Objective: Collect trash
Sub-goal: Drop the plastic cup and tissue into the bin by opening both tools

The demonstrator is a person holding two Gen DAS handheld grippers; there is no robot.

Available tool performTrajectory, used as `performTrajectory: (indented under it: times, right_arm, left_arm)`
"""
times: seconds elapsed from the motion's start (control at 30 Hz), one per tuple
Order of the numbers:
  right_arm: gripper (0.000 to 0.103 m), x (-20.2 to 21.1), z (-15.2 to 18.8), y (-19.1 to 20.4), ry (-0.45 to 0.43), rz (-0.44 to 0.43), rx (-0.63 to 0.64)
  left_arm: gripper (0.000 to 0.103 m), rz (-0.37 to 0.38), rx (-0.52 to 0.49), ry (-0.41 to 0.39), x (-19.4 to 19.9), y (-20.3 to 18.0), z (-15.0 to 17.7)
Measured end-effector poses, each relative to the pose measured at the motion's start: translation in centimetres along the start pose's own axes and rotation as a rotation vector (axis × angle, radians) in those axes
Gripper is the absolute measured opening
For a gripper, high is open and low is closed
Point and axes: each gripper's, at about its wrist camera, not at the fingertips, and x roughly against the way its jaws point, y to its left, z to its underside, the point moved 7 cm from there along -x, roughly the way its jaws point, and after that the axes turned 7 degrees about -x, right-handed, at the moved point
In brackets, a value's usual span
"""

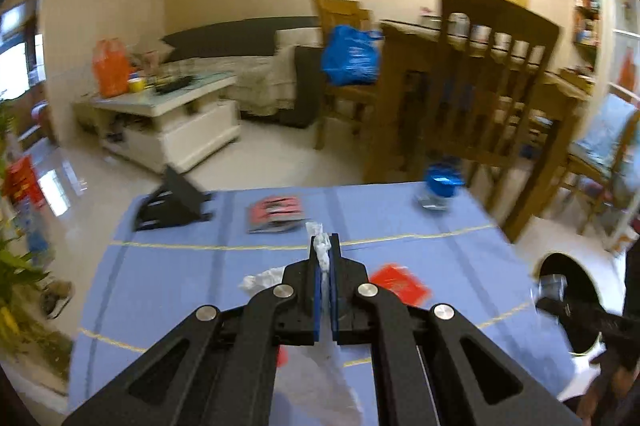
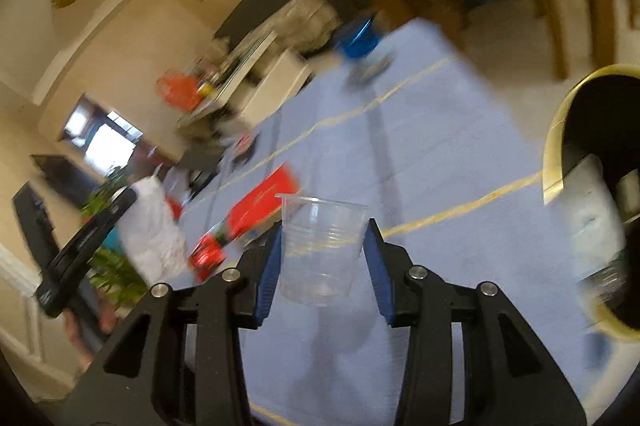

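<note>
Left hand-held gripper (image 1: 325,246) pinches what looks like crumpled tissue (image 1: 322,250) (motion-blurred) above blue tablecloth (image 1: 180,278).

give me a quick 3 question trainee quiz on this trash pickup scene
1. True or false: the left gripper is shut on a white tissue.
2. What sits between the right gripper fingers? A) red packet B) clear cup C) blue bag
3. Fill in: the bin stands off the table's ____ side in the right wrist view.

Key: 1 true. 2 B, the clear cup; the red packet lies on the table beyond it. 3 right.
</note>
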Motion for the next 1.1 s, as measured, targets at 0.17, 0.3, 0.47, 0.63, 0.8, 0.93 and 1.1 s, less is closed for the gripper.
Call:
performTrajectory:
  times: [0.17, 0.3, 0.47, 0.63, 0.8, 0.93, 1.1]
  right_arm:
    - [0.040, 7.3, -5.7, -3.7, -0.265, 0.196, 0.021]
    - [0.040, 9.1, -7.4, -8.5, -0.349, 0.320, -0.031]
    - [0.041, 6.6, -6.2, -15.9, -0.275, 0.428, -0.171]
    - [0.082, 8.7, -6.5, -19.5, -0.342, 0.489, -0.316]
    - [0.085, 12.4, -6.3, -21.2, -0.478, 0.468, -0.399]
    - [0.092, 15.9, -6.0, -22.6, -0.613, 0.459, -0.476]
    - [0.093, 19.0, -5.2, -24.3, -0.716, 0.439, -0.563]
  left_arm:
    - [0.003, 0.104, -0.085, -0.060, 0.8, -6.4, -2.6]
    - [0.003, 0.171, -0.150, -0.070, 0.7, -11.4, -3.2]
    - [0.003, 0.253, -0.239, -0.049, -0.4, -17.7, -2.7]
    - [0.003, 0.342, -0.279, -0.008, -2.1, -23.0, -2.4]
    - [0.003, 0.401, -0.325, 0.016, -3.2, -28.2, -2.0]
    - [0.003, 0.429, -0.362, 0.034, -3.9, -31.6, -1.7]
    - [0.003, 0.450, -0.405, 0.052, -4.7, -34.8, -1.2]
